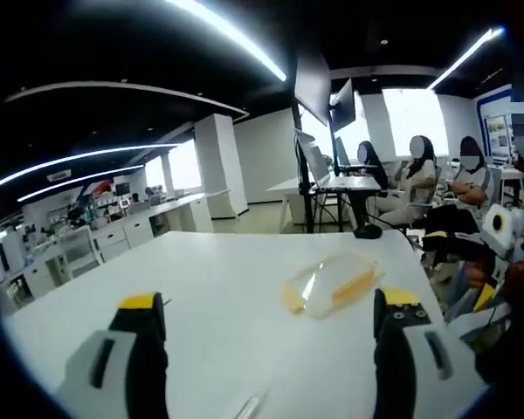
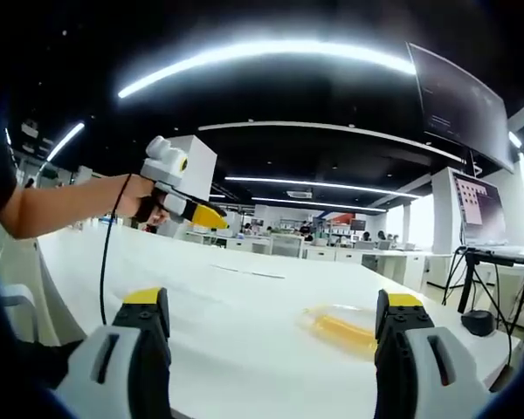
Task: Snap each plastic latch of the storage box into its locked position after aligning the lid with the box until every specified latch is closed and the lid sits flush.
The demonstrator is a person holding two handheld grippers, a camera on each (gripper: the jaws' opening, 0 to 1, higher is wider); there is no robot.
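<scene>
Left tongs (image 1: 271, 336): spread wide, empty, hovering above the bench (image 1: 201, 271); seen from the right gripper view, they hang in the air well off to the left (image 2: 211, 216).
Right tongs (image 2: 275, 336): also wide apart, gripping nothing, held over the bench surface.
Storage box (image 1: 332, 286): clear shallow plastic, lid on, lying flat on the white bench, ahead of the left tongs toward their right jaw; near the right tongs' right jaw in the other view (image 2: 339, 327).
Latches (image 1: 354, 284): yellow pieces along the box sides; locked or not, cannot tell at this range.
Handling, judged: light, thin-walled, likely to skid on the smooth bench; walls may flex.
Hold, judged: steady one edge with one pair of tongs, press each yellow latch with the other.
</scene>
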